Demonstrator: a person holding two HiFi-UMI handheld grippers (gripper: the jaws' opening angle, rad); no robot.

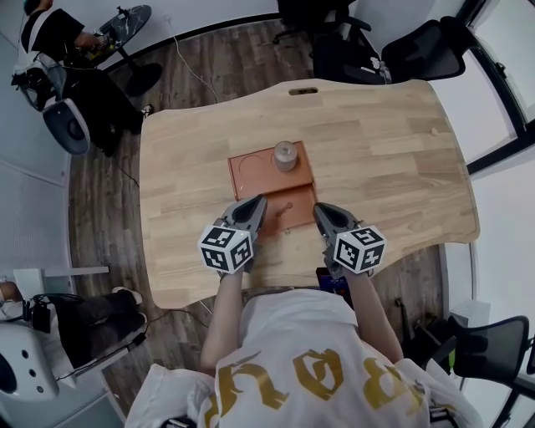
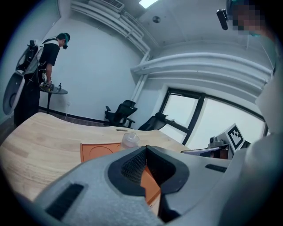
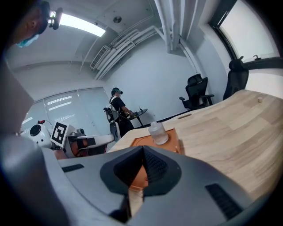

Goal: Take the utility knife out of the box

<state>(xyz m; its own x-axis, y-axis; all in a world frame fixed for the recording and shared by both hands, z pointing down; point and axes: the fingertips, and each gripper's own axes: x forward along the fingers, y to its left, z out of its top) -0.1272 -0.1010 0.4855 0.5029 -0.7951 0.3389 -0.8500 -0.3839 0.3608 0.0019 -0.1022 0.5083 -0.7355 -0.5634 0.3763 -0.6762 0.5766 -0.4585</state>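
Currently on view, item by item.

1. Tabletop (image 1: 380,155): pale wood with a wavy edge. It carries the box near its middle.
2. Box (image 1: 251,191): flat, orange-brown and rectangular, lying in two halves. The far half shows a round recess on its left side. The knife cannot be made out in any view.
3. Bottle (image 1: 286,155): small and clear. It stands upright on the far right part of the box, beside the recess.
4. Left gripper (image 1: 257,201): grey, with a marker cube at its rear. It is held at the box's near left corner, tip over the box's edge. Its own view shows the jaws pressed together at the tips with nothing between them. Whether the tip touches the box cannot be told.
5. Right gripper (image 1: 321,209): matching the left one. It is held at the box's near right corner, just beside the edge, jaws likewise pressed together and empty.
6. Chairs (image 1: 368,46): black office chairs on the wood floor, well beyond the box's far side.
7. Person (image 1: 52,35): in dark clothes, well apart from the box to its far left, bent over a small round table (image 1: 127,22).
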